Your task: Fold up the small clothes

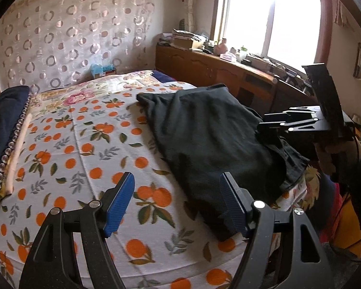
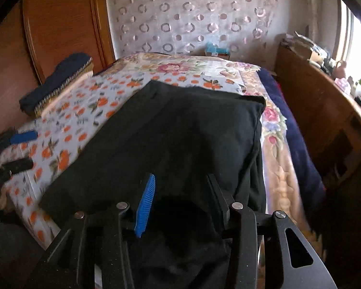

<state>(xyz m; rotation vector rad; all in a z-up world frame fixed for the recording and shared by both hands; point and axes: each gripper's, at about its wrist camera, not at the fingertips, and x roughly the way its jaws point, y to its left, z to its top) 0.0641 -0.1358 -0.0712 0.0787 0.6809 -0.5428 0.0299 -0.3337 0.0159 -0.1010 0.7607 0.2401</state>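
A dark, near-black garment [image 1: 211,134] lies folded over on the orange-print bedspread [image 1: 84,149]; it also shows in the right wrist view [image 2: 170,134]. My left gripper [image 1: 178,204] is open and empty, just above the bed at the garment's near corner. My right gripper [image 2: 180,200] is open, its jaws standing over the garment's near edge, with dark cloth bunched below them. In the left wrist view the right gripper [image 1: 272,132] rests at the garment's right edge. In the right wrist view the left gripper [image 2: 21,149] is at the far left.
A navy folded blanket with bead trim [image 1: 4,132] lies at the bed's left side. A wooden cabinet [image 1: 228,72] with clutter runs along the right under the window. A blue tissue box [image 1: 103,70] sits at the bed's head. The bed's front edge is close.
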